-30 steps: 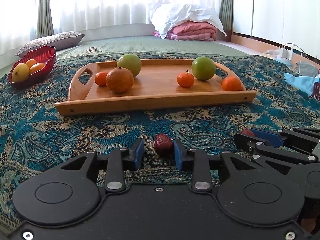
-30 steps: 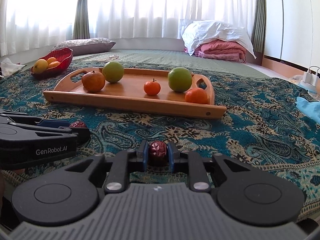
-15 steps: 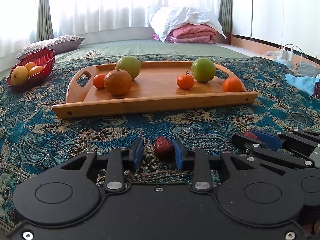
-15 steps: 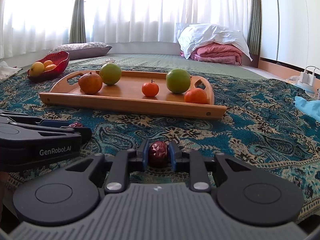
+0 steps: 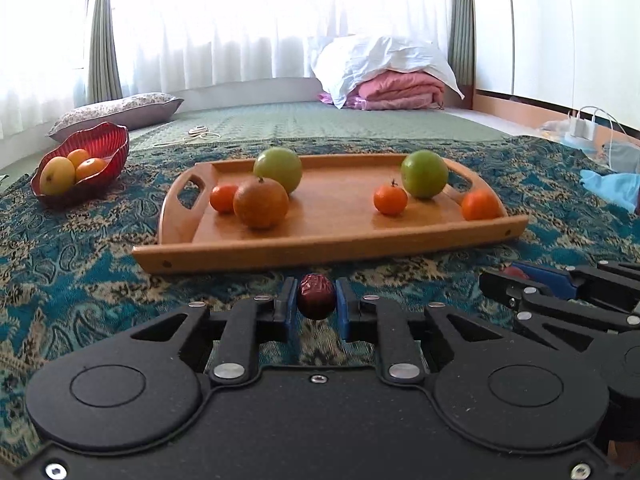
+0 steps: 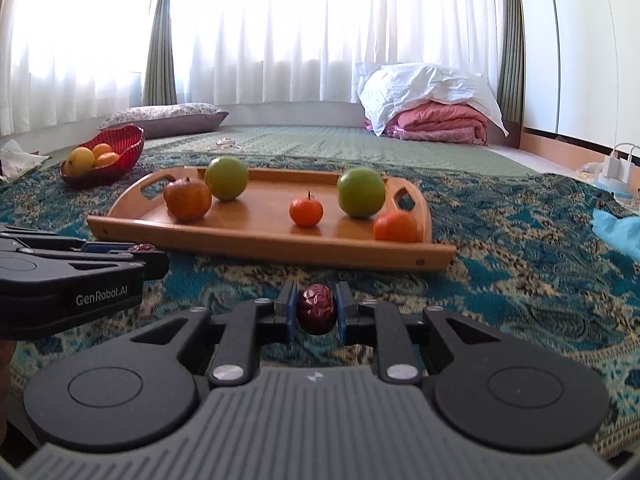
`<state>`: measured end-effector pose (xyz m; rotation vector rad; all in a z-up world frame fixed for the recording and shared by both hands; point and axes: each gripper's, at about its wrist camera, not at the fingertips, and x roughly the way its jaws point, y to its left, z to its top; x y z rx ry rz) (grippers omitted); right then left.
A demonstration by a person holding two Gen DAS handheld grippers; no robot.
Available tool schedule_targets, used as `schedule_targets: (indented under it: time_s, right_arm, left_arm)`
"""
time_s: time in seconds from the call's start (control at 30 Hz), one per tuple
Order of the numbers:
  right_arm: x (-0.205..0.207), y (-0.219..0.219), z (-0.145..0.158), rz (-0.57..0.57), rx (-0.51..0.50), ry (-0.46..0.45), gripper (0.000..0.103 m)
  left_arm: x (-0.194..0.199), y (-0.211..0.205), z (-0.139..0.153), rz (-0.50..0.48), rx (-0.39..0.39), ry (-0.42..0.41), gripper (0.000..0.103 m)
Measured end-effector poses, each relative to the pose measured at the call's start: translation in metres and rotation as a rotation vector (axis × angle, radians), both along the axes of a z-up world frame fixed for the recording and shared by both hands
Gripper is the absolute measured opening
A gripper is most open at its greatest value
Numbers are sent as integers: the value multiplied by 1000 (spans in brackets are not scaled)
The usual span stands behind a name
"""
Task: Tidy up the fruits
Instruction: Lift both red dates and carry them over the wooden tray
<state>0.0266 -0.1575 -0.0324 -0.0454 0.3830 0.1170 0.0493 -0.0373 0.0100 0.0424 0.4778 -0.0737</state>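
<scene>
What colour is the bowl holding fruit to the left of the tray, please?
The bowl is translucent red, clearest in the left wrist view.

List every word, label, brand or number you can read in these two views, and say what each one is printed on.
"GenRobot.AI": white lettering on the black side of the left gripper, seen from the right wrist view.

No other readable text. The wooden tray, the fruits, the red bowl and the right gripper carry no lettering. A small pale mark on the right gripper's grey body is a logo, not letters.
</scene>
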Motion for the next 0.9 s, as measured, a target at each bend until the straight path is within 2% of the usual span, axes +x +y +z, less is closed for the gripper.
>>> schedule_targets:
  time_s: [0.43,0.67,0.77,0.9]
  right_arm:
    - [63,6,38,17,91,-4,23]
    - [112,6,53,20,144,44,24]
    - [138,5,58,16,148,81,24]
    - [176,2,60,-3,164,147,24]
  left_arm:
    - [57,41,35,63,-37,-9,19]
    - [101,68,54,78,-77,-10,19]
    - [128,79,61,76,-110,10,19]
    - [169,90,62,102,-113,64,19]
